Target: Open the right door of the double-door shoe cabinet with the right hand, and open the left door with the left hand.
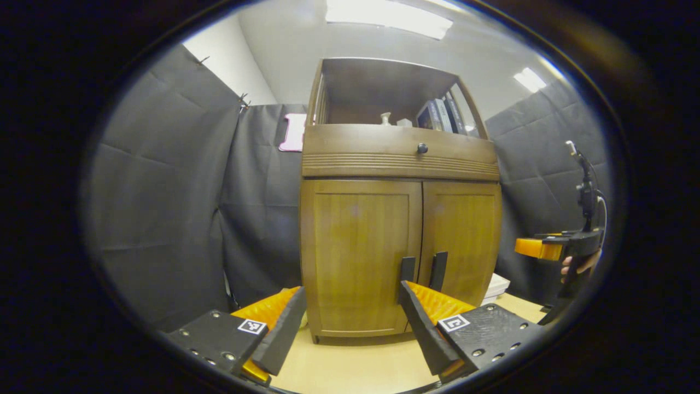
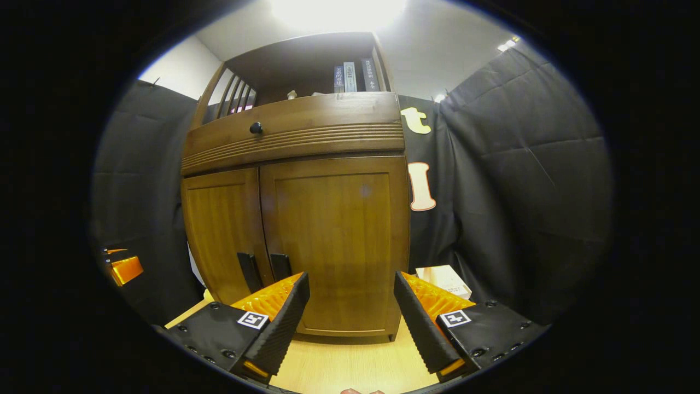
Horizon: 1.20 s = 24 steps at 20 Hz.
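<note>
Your left gripper (image 1: 350, 323) hangs wide open and empty, short of the shoe cabinet (image 1: 399, 241); the closed left door (image 1: 358, 251) stands between its jaws, the left handle (image 1: 407, 269) just above its right-hand finger. Your right gripper (image 2: 350, 317) gapes wide too, holding nothing; the closed right door (image 2: 336, 241) faces its jaws, the right handle (image 2: 280, 266) above its left-hand finger.

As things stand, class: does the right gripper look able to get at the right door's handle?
Probably yes. The right gripper is open and faces the closed right door; its handle sits just inside the gripper's left finger, with nothing between. It would need to shift slightly left.
</note>
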Available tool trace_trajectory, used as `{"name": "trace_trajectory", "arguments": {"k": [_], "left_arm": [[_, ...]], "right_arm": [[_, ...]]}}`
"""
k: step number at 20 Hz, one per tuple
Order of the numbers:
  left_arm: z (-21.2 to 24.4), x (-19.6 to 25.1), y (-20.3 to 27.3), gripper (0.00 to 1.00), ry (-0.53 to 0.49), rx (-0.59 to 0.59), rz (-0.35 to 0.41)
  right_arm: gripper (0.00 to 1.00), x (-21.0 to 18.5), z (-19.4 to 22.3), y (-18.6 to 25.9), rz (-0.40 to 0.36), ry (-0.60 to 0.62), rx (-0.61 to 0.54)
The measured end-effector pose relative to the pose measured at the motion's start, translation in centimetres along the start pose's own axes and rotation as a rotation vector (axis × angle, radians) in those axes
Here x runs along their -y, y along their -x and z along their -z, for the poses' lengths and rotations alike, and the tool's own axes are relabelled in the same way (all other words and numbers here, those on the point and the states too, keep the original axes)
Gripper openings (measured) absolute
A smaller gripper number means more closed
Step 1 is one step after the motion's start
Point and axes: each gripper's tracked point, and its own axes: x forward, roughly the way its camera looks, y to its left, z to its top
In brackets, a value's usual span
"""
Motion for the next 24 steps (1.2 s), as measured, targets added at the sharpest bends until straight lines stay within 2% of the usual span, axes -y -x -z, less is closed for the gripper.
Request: {"name": "trace_trajectory", "arguments": {"k": [1,2,3,4,6,7,12,13,18,22,23,24], "left_arm": [[0.3,-0.1,0.2,1.0,0.005,-0.006,-0.003],[0.6,0.0,0.5,1.0,0.015,-0.009,-0.002],[0.8,0.1,0.6,1.0,0.026,-0.01,0.0],[1.1,0.1,0.7,1.0,0.035,-0.015,0.002],[1.3,-0.1,0.7,1.0,0.033,-0.02,-0.006],[1.2,-0.4,0.7,1.0,0.028,-0.019,-0.013],[1.5,-1.1,1.0,1.0,0.032,-0.027,-0.038],[1.6,-1.2,1.1,1.0,0.034,-0.028,-0.042],[2.5,-2.4,1.7,1.0,0.043,-0.046,-0.076],[4.0,-3.4,2.0,1.0,0.075,-0.075,-0.106],[4.3,-3.7,2.1,1.0,0.08,-0.083,-0.114],[4.6,-3.8,2.1,1.0,0.084,-0.09,-0.122]], "right_arm": [[0.92,-0.4,0.0,-0.1,-0.011,0.001,-0.001],[0.98,-0.8,0.0,-0.3,-0.019,0.004,-0.001],[0.98,-1.1,0.1,-0.6,-0.026,0.009,-0.003],[0.92,-1.5,0.2,-0.9,-0.033,0.01,-0.007],[0.92,-2.1,0.0,-1.9,-0.047,-0.002,-0.009],[0.98,-2.4,-0.3,-2.5,-0.053,-0.016,-0.008],[0.98,-4.5,-1.1,-6.0,-0.079,-0.075,-0.012],[0.92,-5.1,-1.2,-6.6,-0.087,-0.082,-0.012],[0.92,-7.5,-1.0,-9.0,-0.114,-0.119,-0.027],[0.92,-9.4,-0.4,-10.3,-0.136,-0.09,-0.03],[0.98,-9.8,-0.2,-10.6,-0.14,-0.078,-0.032],[0.98,-10.2,0.2,-11.0,-0.142,-0.064,-0.036]]}}
